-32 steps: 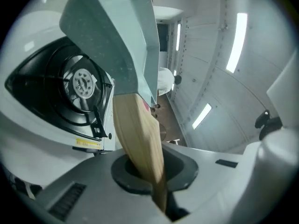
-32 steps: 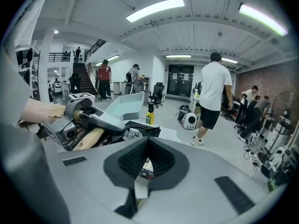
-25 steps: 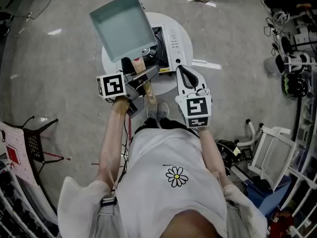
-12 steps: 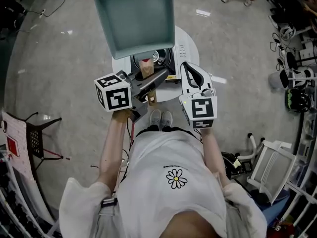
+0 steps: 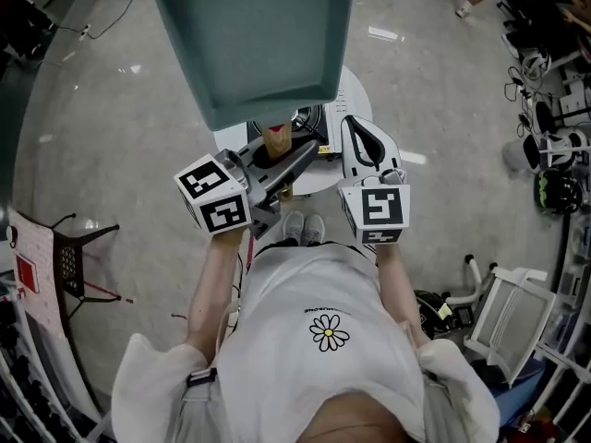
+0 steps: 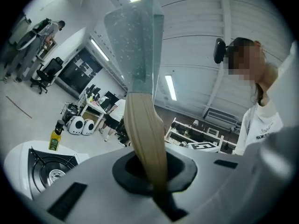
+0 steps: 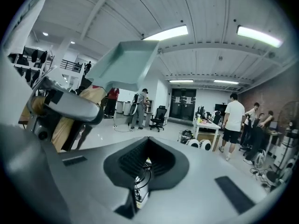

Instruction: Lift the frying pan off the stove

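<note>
The teal square frying pan (image 5: 254, 44) hangs high above the stove (image 5: 309, 118), close under the head camera. Its wooden handle (image 5: 276, 138) runs down into my left gripper (image 5: 286, 155), which is shut on it. In the left gripper view the handle (image 6: 145, 139) rises from between the closed jaws to the pan (image 6: 133, 45), and the stove's burner (image 6: 46, 169) lies far below at the left. My right gripper (image 5: 358, 129) hovers beside the pan's handle, over the right of the round white table (image 5: 355, 100), shut and empty. From the right gripper view the pan (image 7: 124, 62) is up at the left.
A small oil bottle (image 6: 54, 139) stands by the stove. A black wire chair (image 5: 69, 257) is on the floor at the left and a white chair (image 5: 503, 307) at the right. Several people stand among desks (image 7: 219, 120) farther off.
The left gripper has raised the pan off the stove and up toward the head camera, so it looks much bigger. The right gripper has barely shifted.
</note>
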The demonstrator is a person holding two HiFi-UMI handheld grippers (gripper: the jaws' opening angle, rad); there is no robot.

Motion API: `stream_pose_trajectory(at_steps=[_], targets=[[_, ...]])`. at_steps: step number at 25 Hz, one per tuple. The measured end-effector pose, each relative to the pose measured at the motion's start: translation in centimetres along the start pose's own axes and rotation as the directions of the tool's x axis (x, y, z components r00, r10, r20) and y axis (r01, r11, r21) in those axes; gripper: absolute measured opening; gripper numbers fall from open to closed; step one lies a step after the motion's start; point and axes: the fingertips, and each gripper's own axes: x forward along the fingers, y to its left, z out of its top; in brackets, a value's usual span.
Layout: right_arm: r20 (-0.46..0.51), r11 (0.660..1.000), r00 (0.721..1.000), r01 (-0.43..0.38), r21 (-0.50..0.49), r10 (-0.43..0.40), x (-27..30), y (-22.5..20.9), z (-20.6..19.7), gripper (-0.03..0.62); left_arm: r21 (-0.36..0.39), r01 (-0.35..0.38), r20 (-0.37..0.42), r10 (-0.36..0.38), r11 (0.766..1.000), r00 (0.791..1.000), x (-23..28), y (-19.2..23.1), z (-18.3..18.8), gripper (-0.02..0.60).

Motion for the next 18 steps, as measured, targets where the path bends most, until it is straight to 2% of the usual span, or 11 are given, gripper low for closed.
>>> stream_pose_trajectory(at_steps=[7, 12, 18], targets=[[0.011, 1.000, 1.000, -0.005, 0.003, 0.005, -0.1, 0.3, 0.5, 0.003, 0.063, 0.018, 0.009, -0.019, 0.998, 1.000, 0.2, -1.5, 0.2, -0.002], [0.021, 1.000, 1.000, -0.010, 0.004, 0.010, -0.1, 0.9, 1.1, 0.003, 0.062, 0.028, 0.019, -0.029, 0.998, 0.999, -0.3, -2.2, 0.4, -0.002], [0.033, 1.000, 0.999, 0.003, 0.008, -0.003, -0.6, 0.5, 1.3, 0.002, 0.075, 0.006, 0.016, -0.007, 0.997, 1.000, -0.5, -2.1, 0.3, -0.002]])
